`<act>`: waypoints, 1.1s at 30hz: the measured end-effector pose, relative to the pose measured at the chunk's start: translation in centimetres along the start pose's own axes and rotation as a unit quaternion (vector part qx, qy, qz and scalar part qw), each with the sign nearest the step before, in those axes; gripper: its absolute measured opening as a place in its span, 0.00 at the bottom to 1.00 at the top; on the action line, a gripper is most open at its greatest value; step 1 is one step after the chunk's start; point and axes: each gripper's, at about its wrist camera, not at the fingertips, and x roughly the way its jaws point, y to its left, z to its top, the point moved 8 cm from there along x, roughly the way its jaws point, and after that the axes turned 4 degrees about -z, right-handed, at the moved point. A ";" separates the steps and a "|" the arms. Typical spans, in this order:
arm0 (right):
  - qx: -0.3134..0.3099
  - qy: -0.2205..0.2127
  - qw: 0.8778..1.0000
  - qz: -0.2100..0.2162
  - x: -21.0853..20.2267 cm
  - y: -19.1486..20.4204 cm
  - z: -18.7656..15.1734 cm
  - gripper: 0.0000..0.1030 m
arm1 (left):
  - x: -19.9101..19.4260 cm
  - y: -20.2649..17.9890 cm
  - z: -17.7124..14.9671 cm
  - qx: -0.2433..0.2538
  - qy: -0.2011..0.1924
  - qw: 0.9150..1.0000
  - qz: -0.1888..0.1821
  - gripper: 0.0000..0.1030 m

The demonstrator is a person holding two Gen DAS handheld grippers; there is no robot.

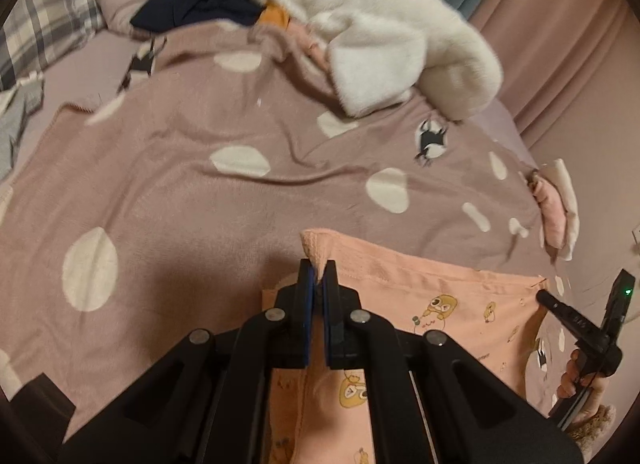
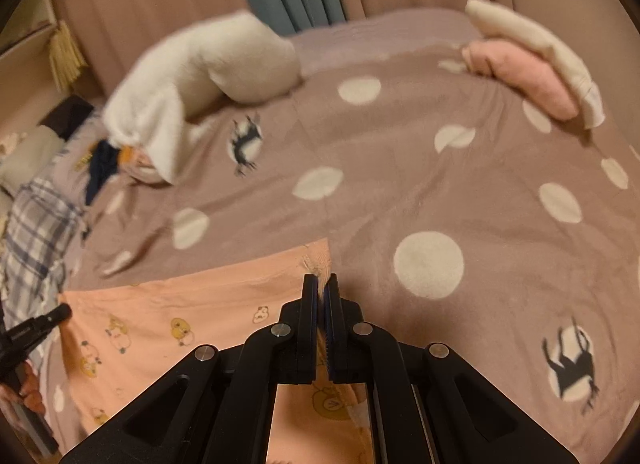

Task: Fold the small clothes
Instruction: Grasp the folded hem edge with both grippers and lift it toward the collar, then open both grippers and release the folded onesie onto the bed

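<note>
Both fingers sets are clamped on corners: left gripper [image 1: 319, 270] and right gripper [image 2: 321, 284] hold the peach garment [image 1: 432, 304], apparently its hem. Fabric judged light, limp; corner holds suit it.

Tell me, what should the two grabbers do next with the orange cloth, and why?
Probably lower the orange cloth flat onto the blanket. The left gripper and the right gripper each pinch a top corner with shut jaws, so the edge is stretched straight between them, ready to be spread for folding.
</note>
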 end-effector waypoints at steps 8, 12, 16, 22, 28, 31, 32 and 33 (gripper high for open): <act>0.005 0.056 0.998 -0.024 5.3 -1.4 -1.8 0.04 | 4.9 2.4 -1.5 0.002 0.047 0.998 0.047 0.04; 0.012 0.060 0.998 -0.022 5.7 -1.8 -2.3 0.04 | 5.8 3.0 -2.3 0.011 0.056 0.996 0.062 0.05; 0.010 0.058 0.998 -0.025 5.5 -2.0 -2.3 0.04 | 5.8 3.5 -2.5 0.010 0.054 0.996 0.065 0.07; -0.001 0.052 0.997 -0.049 4.3 -2.4 -2.4 0.04 | 4.5 3.2 -2.5 0.011 0.053 0.995 0.085 0.13; 0.002 0.033 0.998 -0.056 0.8 -2.8 -2.6 0.46 | 0.8 3.0 -3.3 -0.005 0.036 0.996 0.084 0.61; 0.014 0.018 0.999 -0.048 -1.9 -3.3 -3.1 0.62 | -1.5 2.8 -4.3 -0.016 0.030 0.996 0.079 0.66; 0.019 0.015 0.999 -0.042 -2.7 -3.4 -3.4 0.63 | -2.0 2.7 -4.6 -0.016 0.029 0.996 0.079 0.67; 0.027 0.012 0.999 -0.036 -3.6 -3.7 -3.8 0.63 | -2.6 2.5 -5.0 -0.013 0.028 0.996 0.079 0.70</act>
